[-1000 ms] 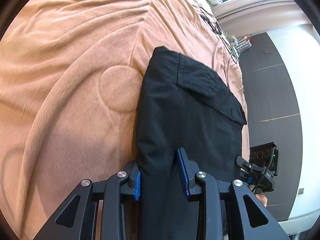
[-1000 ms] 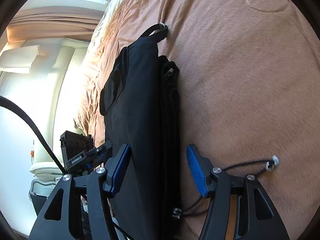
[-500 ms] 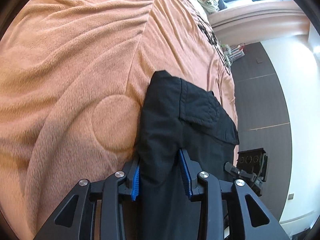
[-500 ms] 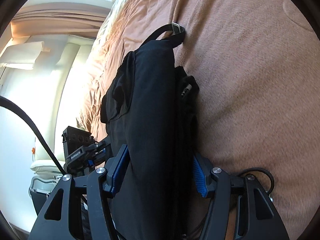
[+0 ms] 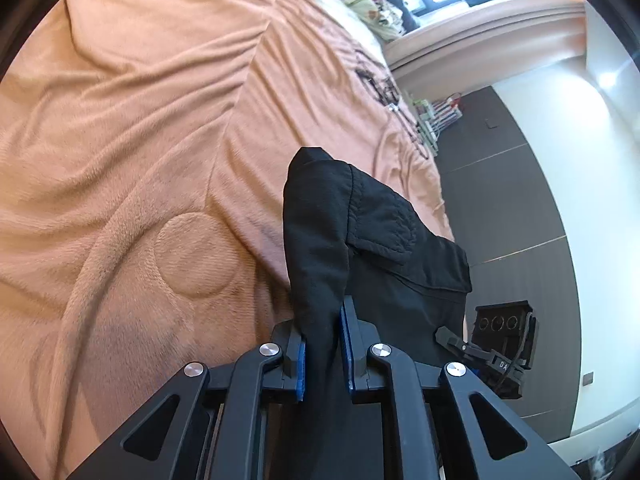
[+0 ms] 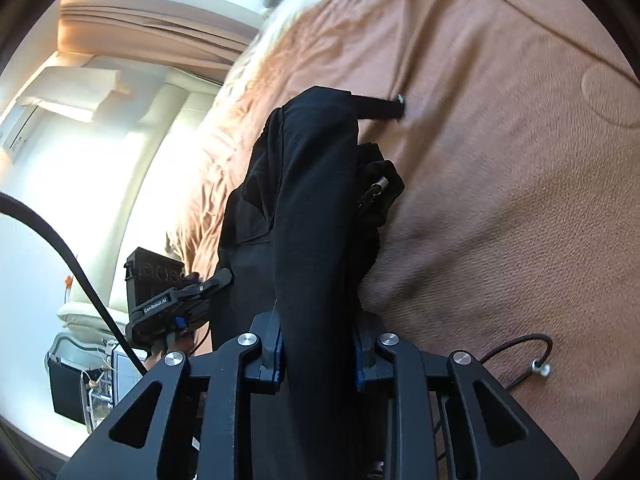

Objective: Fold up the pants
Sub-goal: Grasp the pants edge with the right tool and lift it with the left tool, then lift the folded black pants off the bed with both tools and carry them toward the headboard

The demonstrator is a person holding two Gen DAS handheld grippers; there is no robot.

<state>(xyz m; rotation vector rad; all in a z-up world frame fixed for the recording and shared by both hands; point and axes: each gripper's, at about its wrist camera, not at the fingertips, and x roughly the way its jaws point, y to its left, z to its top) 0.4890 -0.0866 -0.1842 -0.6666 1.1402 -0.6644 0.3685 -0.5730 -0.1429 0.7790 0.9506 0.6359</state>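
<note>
Left wrist view: the left tongs [image 5: 322, 350] are closing on a thick fold of the black pants [image 5: 376, 240], and the blue pads [image 5: 301, 364] already press the cloth from both sides. The pinched edge rises off the bed [image 5: 140, 140] in a peak, which suits lifting that end to carry it over for the next fold. The pants look like a soft matte woven fabric; a stitched pocket flap [image 5: 384, 224] lies on the upper face. The bed wears a peach fleece blanket with a nap, long creases and a quilted circle [image 5: 196, 254] pressed into it. Further right, over the dark floor [image 5: 520, 208], the other device [image 5: 504, 336] is partly visible

Right wrist view: the right tongs [image 6: 318, 354] are also closing, with a bunched roll of the same pants [image 6: 312, 208] squeezed between their pads. Both ends being gripped at once probably keeps the layers together while the garment is raised. A flat strap with a small metal end [image 6: 384, 106] sticks out from the top of the bundle, and a metal toggle [image 6: 380, 184] shows in the gathered cloth beside it. A thin black elastic cord with a stopper [image 6: 536, 360] lies loose on the blanket to the right. The left device [image 6: 168, 296] sits lower left, just beside the pants
</note>
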